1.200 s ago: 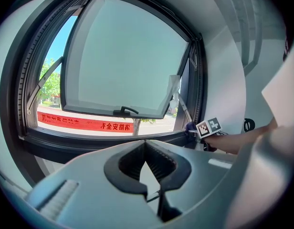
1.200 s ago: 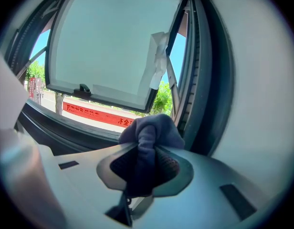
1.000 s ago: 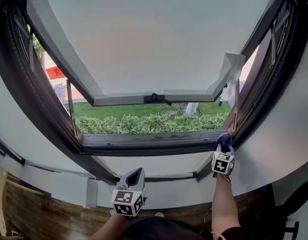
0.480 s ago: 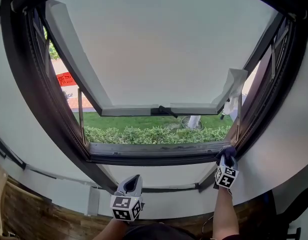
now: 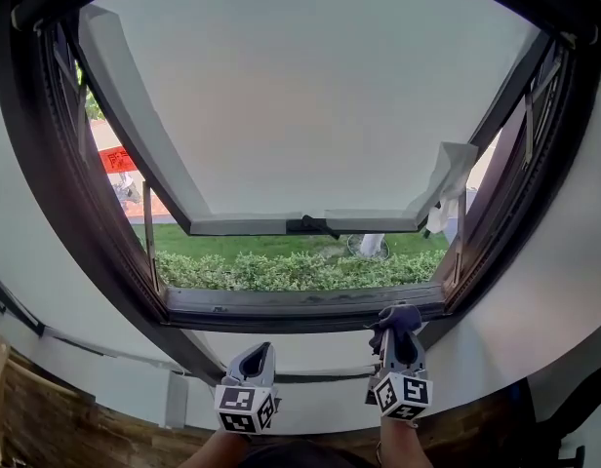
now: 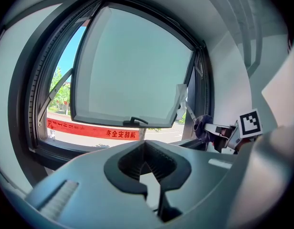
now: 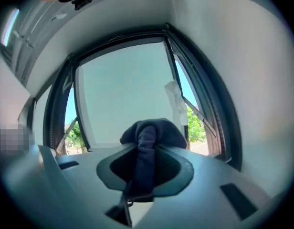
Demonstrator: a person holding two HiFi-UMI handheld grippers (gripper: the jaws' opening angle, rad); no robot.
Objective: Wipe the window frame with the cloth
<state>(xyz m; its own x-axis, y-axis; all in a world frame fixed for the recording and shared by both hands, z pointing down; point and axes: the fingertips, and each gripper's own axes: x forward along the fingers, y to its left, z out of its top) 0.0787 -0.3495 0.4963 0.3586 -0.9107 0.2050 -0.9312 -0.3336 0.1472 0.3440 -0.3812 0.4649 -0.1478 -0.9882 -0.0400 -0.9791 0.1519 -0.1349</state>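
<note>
**Head view: cloth at the frame's bottom rail, near the right corner**

- Cloth (image 5: pixel 398 317): dark navy, bunched into a soft wad, with a rolled fold down its middle in the right gripper view. The wad bulges past the jaw tips.
- Right gripper (image 5: pixel 398 333): jaws clamped on the cloth, which fills the gap between them. It points at the frame (image 5: pixel 281 305), dark brown, at the bottom rail a little in from the right corner.
- Cloth overlaps the rail's inner edge. Cannot tell whether it touches.
- Left gripper (image 5: pixel 258 357): jaws closed together, nothing in them. It sits below the rail near the middle, apart from the frame.
- Sash (image 5: pixel 300 96): frosted pane, swung outward. Handle (image 5: pixel 306 225) is on its bottom edge. A white sheet (image 5: pixel 452 175) hangs loose at its lower right corner.
- Hidden: the cloth's tail, down inside the jaws. Frame top and both forearms are cut off by the picture edges.
</note>
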